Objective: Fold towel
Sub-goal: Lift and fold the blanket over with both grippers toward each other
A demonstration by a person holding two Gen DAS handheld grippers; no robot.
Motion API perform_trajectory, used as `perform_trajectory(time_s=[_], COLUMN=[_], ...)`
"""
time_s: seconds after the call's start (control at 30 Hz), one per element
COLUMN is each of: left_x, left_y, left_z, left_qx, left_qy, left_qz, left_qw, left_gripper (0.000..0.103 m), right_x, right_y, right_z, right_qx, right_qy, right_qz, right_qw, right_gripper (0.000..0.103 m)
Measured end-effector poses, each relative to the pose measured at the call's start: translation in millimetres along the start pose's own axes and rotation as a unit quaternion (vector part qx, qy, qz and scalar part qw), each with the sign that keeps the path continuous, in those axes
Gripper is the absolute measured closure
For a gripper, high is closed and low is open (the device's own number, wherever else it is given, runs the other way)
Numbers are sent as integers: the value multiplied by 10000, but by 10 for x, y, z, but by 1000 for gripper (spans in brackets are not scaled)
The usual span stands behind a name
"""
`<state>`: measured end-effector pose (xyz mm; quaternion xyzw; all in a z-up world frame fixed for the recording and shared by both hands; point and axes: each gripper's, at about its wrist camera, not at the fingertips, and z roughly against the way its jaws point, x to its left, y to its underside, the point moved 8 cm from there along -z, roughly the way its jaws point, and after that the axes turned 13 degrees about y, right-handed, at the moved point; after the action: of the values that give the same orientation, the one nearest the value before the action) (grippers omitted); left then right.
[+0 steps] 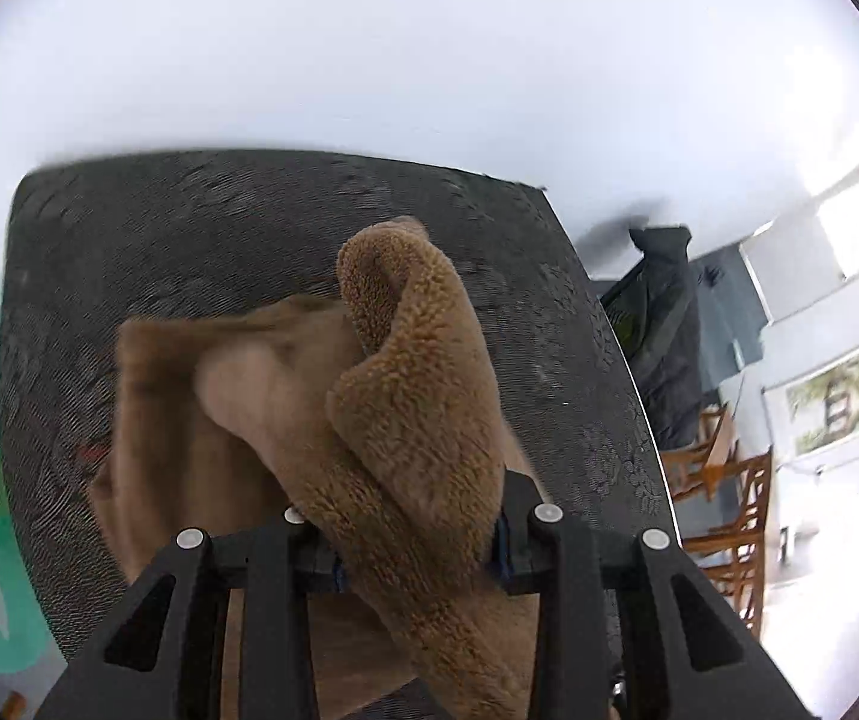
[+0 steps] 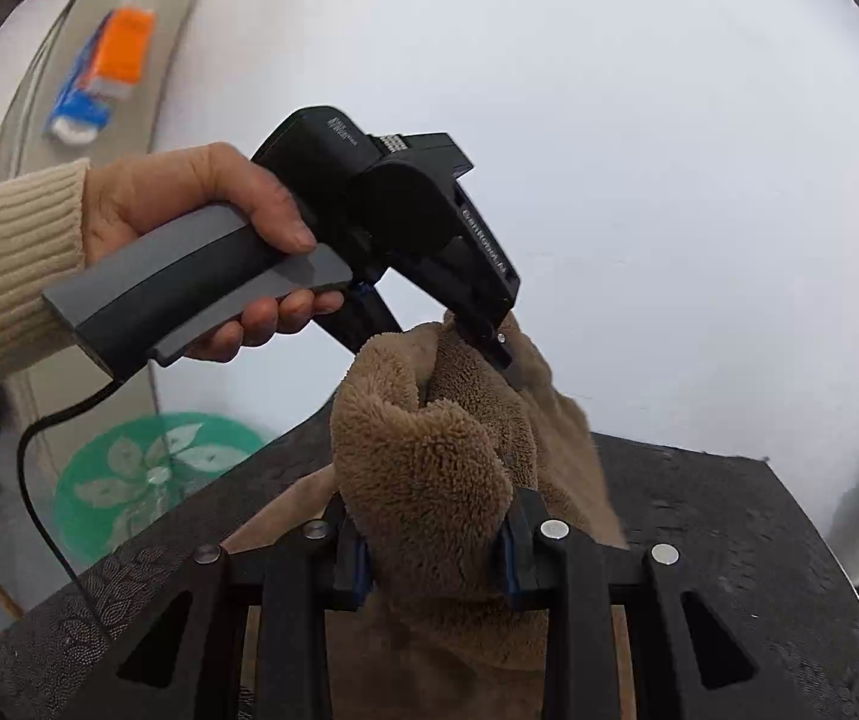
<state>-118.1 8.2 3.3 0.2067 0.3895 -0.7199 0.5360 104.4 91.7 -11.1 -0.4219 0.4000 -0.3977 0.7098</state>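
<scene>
You have the brown terry towel (image 2: 429,468) lifted off the dark patterned worktop (image 2: 729,516), bunched and gripped from both sides: your right claw (image 2: 435,564) is clamped on a thick wad of pile, and your left claw (image 1: 417,546) is clamped on another fold of the same cloth, with your left hand (image 2: 201,234) around its grey handle above and to the left. In the left wrist view the rest of the towel trails down, blurred, toward the worktop's left side, with part of it seeming to rest on the surface. Both grips hold lumps rather than clean corners, so a tidy fold looks unlikely from here; whether you are opening the towel out or carrying a fold across, these views cannot settle. Either way, keep both claws closed firmly, move them at the same height, and hold the cloth between them taut enough that the hanging part does not drag or twist. Keep it over the worktop's middle, away from the right edge, and watch that the edges line up.
</scene>
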Motion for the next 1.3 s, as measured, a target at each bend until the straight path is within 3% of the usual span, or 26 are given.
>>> perform_trajectory(time_s=[0.1,0.27,0.73,0.93,1.0,1.07,1.17,1.23,1.3], left_x=[392,814,1227,1180,1253,1400,1497,1448,1378], left_y=[92,150,359,402,411,452,501,493,475], left_z=[-19,-53,-32,29,9,-59,-71,24,152], left_qx=[-191,-351,-701,-837,-852,-824,-959,-1102,-1261], left_qy=[308,680,1619,1705,1598,1402,1425,1282,1048], left_qz=[291,541,1015,835,891,1063,1257,1145,983], left_qw=[9989,9956,9791,9782,9794,9810,9771,9789,9816], left_gripper=[65,65,62,62,57,39,39,34,26], right_x=[438,782,1037,992,1053,1134,1219,1244,1356], right_y=[104,234,415,316,354,473,600,612,663], right_z=[-77,-193,-95,54,57,-6,-63,-39,14], right_qx=[109,293,486,458,427,548,806,815,844], right_qy=[-170,-231,-389,-511,-485,-500,-537,-593,-871], right_qz=[336,685,1009,823,991,1156,1363,1417,1625], right_qw=[9992,9970,9929,9942,9930,9905,9859,9848,9792], right_gripper=[71,71,71,71,71,71,70,58,21])
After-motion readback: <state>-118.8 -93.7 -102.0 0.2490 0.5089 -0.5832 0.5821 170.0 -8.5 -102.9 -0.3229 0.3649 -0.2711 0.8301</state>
